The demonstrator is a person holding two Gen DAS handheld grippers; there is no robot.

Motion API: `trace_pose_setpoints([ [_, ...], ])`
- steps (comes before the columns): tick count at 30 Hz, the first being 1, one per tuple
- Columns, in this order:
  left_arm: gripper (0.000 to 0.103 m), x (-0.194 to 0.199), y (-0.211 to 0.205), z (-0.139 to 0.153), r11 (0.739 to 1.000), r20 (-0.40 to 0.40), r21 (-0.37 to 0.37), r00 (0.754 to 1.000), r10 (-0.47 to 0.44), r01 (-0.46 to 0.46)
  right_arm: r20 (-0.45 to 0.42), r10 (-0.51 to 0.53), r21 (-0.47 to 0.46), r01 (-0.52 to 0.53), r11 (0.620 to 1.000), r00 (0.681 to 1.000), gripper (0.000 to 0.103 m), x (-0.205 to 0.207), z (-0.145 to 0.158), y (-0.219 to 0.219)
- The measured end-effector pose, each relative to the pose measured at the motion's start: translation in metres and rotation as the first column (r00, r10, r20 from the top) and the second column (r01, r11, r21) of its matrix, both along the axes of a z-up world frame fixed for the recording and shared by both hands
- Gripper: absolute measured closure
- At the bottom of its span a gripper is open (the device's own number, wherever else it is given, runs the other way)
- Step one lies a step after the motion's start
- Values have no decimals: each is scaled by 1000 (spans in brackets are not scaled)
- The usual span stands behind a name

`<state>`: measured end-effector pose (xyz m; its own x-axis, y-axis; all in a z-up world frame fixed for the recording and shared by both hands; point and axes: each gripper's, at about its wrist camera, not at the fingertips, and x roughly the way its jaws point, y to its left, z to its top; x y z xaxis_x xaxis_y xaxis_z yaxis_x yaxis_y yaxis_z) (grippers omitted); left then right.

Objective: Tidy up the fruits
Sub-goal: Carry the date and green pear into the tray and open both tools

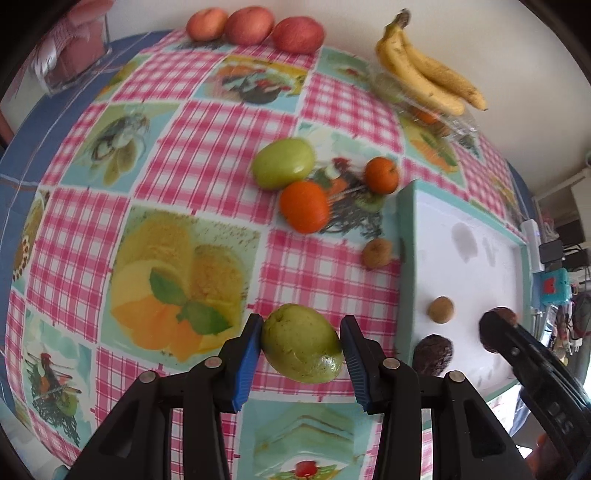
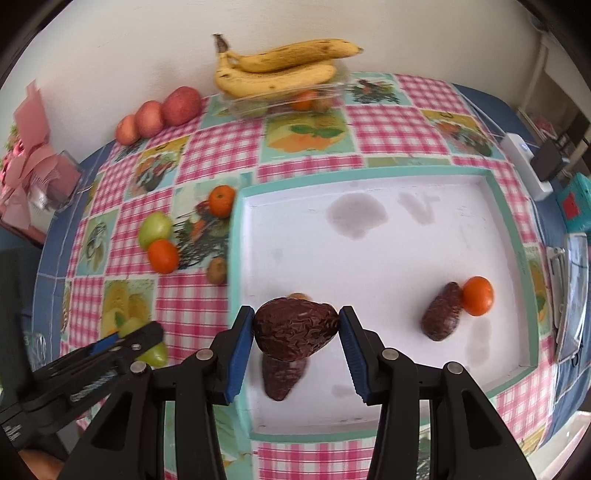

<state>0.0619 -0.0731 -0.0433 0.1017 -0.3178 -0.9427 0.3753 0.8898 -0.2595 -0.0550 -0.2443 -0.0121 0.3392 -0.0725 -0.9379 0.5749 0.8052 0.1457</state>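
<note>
My left gripper (image 1: 301, 347) is shut on a green fruit (image 1: 301, 343) just above the checked tablecloth, left of the white tray (image 1: 406, 258). My right gripper (image 2: 297, 328) is shut on a dark wrinkled avocado (image 2: 295, 326), held over the tray's (image 2: 369, 170) near-left part. Under it lies a second avocado (image 2: 282, 373). A third avocado (image 2: 441, 312) touches an orange (image 2: 477, 296) at the tray's right. A small brown fruit (image 1: 440, 309) also lies in the tray. On the cloth are another green fruit (image 1: 284, 162), two oranges (image 1: 303, 206) and a brown fruit (image 1: 376, 253).
Three apples (image 1: 255, 26) line the wall at the back. Bananas (image 2: 277, 70) rest on a clear plastic box (image 2: 288, 101) holding more fruit. A clear box with pink items (image 2: 44, 181) stands far left. Chargers and devices (image 2: 532, 162) crowd the table's right edge.
</note>
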Motion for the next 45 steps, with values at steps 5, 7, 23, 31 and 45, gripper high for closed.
trace_pose_setpoints([
  [5, 57, -8, -10, 12, 999, 45, -14, 998, -43, 44, -2, -64, 1, 64, 998, 998, 55, -14, -2, -22],
  [7, 57, -10, -18, 17, 997, 62, -25, 996, -67, 68, -3, -89, -2, 89, 996, 996, 54, -17, -3, -29],
  [23, 57, -10, -108, 28, 970, 192, -53, 956, -221, 235, 14, -196, -24, 196, 980, 980, 55, -23, -20, -80],
  [31, 57, -1, -146, 12, 957, 179, -40, 944, -277, 288, -20, -234, -51, 233, 971, 972, 54, -19, -28, -113],
  [45, 57, -4, -174, -14, 933, 175, -22, 920, -351, 360, -31, -247, -91, 243, 966, 969, 54, 0, -36, -136],
])
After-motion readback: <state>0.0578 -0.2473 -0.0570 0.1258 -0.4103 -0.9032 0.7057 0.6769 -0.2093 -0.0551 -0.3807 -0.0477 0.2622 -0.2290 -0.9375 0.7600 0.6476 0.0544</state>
